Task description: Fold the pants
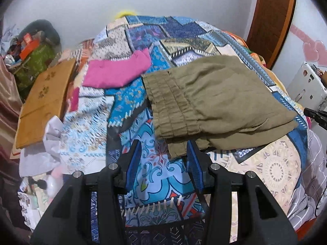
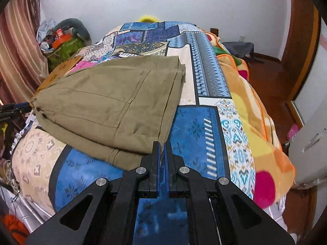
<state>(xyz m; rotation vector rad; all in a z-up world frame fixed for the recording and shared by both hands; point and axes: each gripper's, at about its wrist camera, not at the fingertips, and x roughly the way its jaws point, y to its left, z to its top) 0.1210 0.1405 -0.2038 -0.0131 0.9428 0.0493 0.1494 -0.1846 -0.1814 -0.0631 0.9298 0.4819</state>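
The olive-khaki pants (image 1: 214, 104) lie folded in a flat stack on the patterned bedspread (image 1: 155, 179), with the pleated elastic waistband toward my left gripper. My left gripper (image 1: 163, 153) is open and empty, just short of the waistband's near corner. In the right wrist view the pants (image 2: 114, 102) lie to the upper left. My right gripper (image 2: 161, 145) is shut and empty, its tips at the near right edge of the fold. The left gripper's tip (image 2: 14, 108) shows at the left edge there.
A folded pink garment (image 1: 116, 71) lies beyond the pants. A brown cardboard box (image 1: 45, 102) and clutter sit at the bed's left. An orange and yellow blanket (image 2: 255, 122) covers the right side. A white appliance (image 1: 306, 89) stands to the right.
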